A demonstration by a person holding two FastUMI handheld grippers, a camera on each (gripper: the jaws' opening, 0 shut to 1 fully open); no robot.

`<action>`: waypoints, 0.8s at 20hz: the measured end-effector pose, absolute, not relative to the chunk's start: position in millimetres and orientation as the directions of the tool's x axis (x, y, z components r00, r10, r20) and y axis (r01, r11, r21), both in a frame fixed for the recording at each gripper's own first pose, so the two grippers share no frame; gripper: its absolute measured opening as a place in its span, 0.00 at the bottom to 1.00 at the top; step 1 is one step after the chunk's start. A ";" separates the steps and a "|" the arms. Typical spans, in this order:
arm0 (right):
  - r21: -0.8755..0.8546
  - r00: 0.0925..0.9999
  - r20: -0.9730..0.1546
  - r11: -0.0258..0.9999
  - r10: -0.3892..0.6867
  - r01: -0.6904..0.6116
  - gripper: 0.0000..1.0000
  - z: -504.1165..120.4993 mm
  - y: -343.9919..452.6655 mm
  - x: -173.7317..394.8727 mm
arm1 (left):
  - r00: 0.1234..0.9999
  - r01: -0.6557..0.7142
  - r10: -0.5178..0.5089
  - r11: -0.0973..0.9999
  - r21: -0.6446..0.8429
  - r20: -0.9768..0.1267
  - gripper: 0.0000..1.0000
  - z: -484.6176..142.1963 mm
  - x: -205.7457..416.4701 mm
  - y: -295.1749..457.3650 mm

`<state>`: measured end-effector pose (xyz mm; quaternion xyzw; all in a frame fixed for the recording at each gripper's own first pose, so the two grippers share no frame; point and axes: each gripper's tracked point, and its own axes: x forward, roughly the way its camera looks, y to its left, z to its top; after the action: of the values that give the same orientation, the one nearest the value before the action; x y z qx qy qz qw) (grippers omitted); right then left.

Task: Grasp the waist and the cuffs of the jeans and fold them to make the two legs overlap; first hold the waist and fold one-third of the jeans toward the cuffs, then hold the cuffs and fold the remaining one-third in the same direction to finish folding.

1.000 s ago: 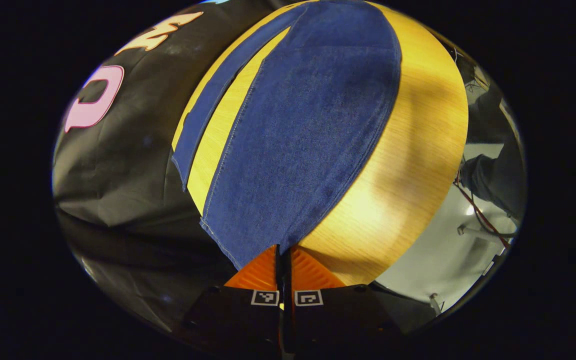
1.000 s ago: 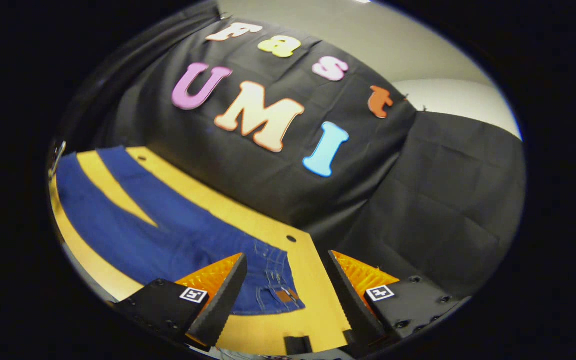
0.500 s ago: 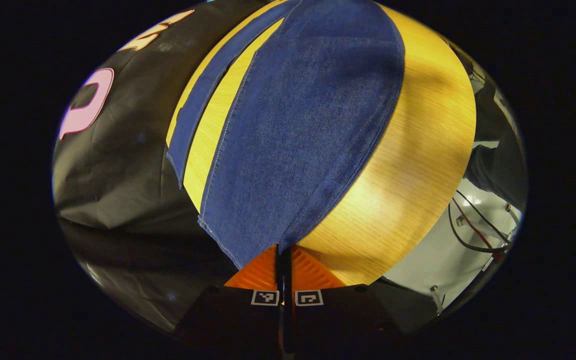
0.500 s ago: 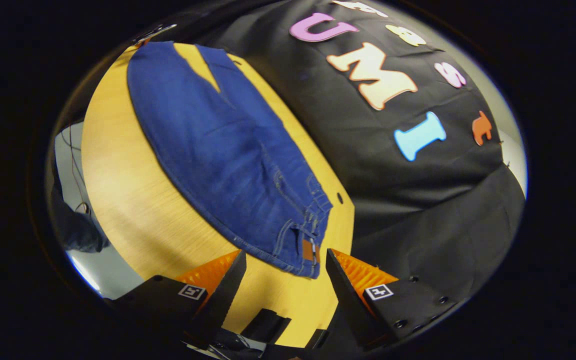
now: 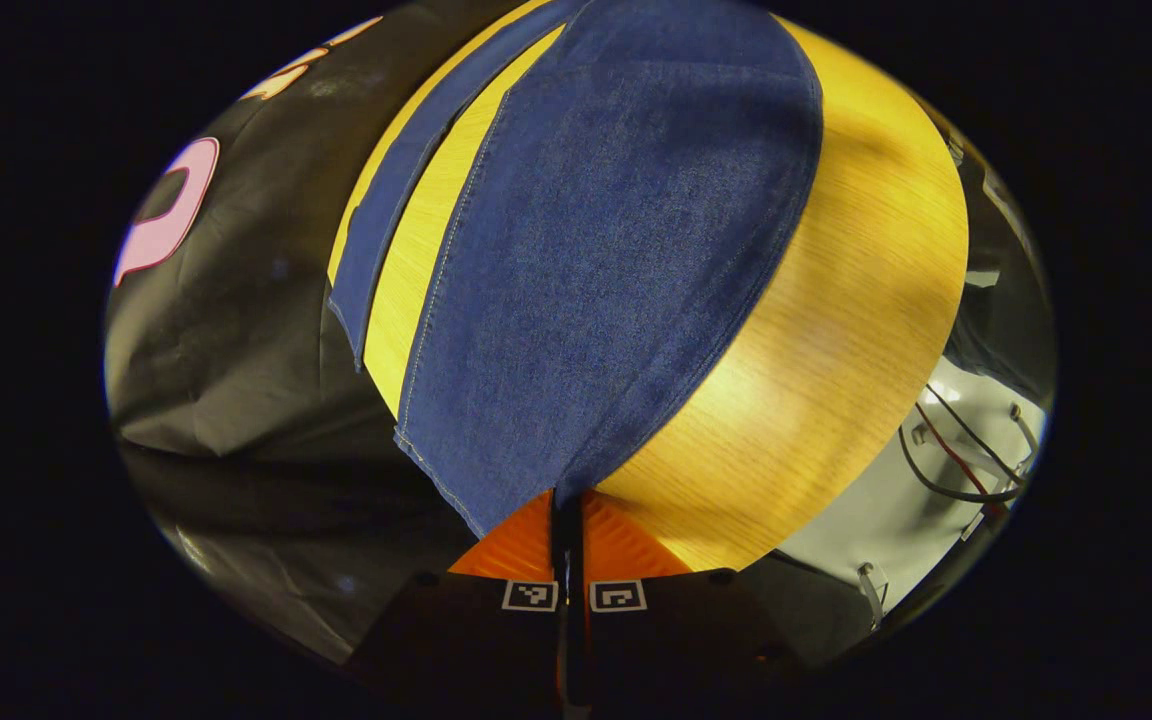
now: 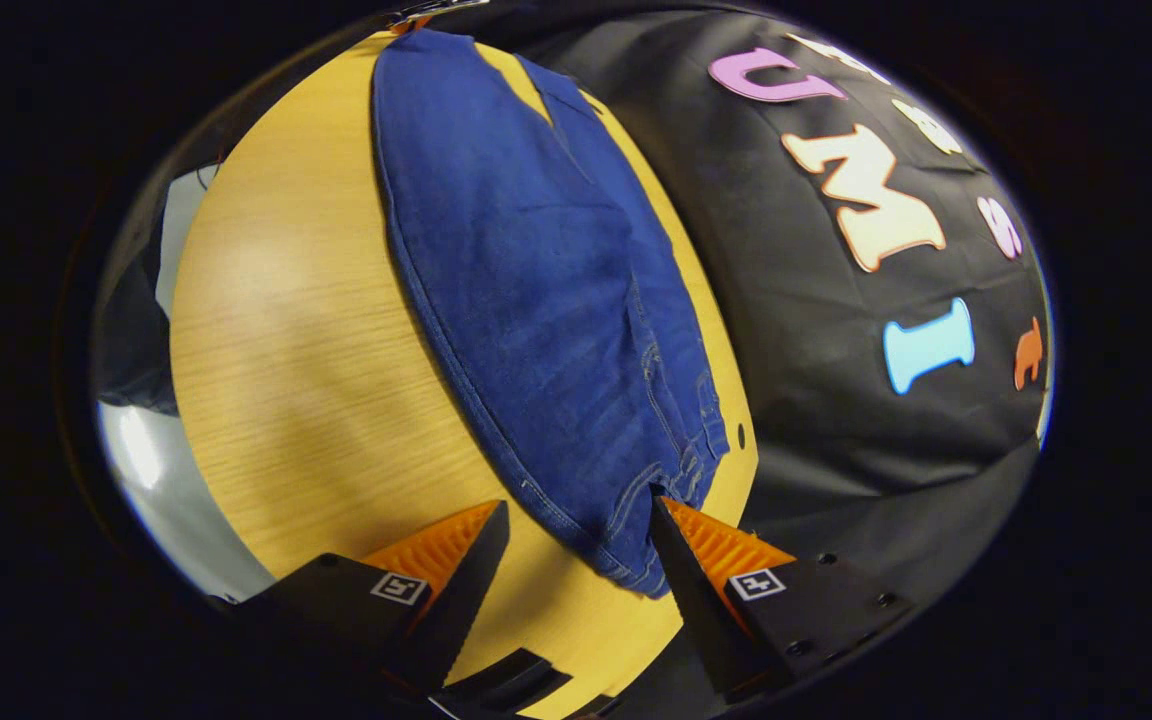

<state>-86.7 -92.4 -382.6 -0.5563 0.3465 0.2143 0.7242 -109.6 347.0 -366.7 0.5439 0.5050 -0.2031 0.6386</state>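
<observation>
We find no readable text on the jeans or the table; each gripper's fingers carry small square coded markers, perhaps tracking tags, without letters.

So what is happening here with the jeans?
A person is starting to fold jeans that lie flat on a wooden table, using a gripper in each hand. The left gripper is shut on the cuff of the near leg at the table's end. The right gripper is open around the waist corner, one finger touching the denim, not yet closed. The legs are spread apart, so no fold is made yet.
</observation>
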 end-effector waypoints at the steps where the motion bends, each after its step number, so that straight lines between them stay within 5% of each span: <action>1: -0.652 0.663 -0.745 0.291 -0.075 -0.700 0.90 -385.9 -93.6 -81.2 | 0.411 0.808 0.293 0.322 0.494 -0.863 0.00 -366.8 -109.0 346.6; 5: -0.611 0.621 -0.777 0.365 -0.103 -0.703 0.74 -401.7 -98.6 -71.7 | 0.422 0.797 0.313 0.319 0.513 -0.851 0.00 -367.6 -108.0 347.1; 8: -0.640 0.636 -0.761 0.314 -0.129 -0.702 0.28 -410.5 -89.4 -71.9 | 0.415 0.788 0.320 0.342 0.513 -0.852 0.00 -365.4 -108.5 347.8; 11: -0.643 0.643 -0.752 0.377 -0.147 -0.666 0.05 -405.4 -99.4 -66.9 | 0.405 0.760 0.322 0.402 0.511 -0.856 0.00 -365.5 -105.9 347.7; 16: -0.641 0.676 -0.718 0.537 -0.168 -0.548 0.04 -388.4 -100.2 -57.8 | 0.380 0.651 0.353 0.555 0.518 -0.855 0.00 -355.3 -97.2 342.7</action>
<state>-57.8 -100.2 -388.4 -0.4656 0.3844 0.1203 0.7880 -97.2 342.7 -355.3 0.4594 0.5465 -0.1075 0.6919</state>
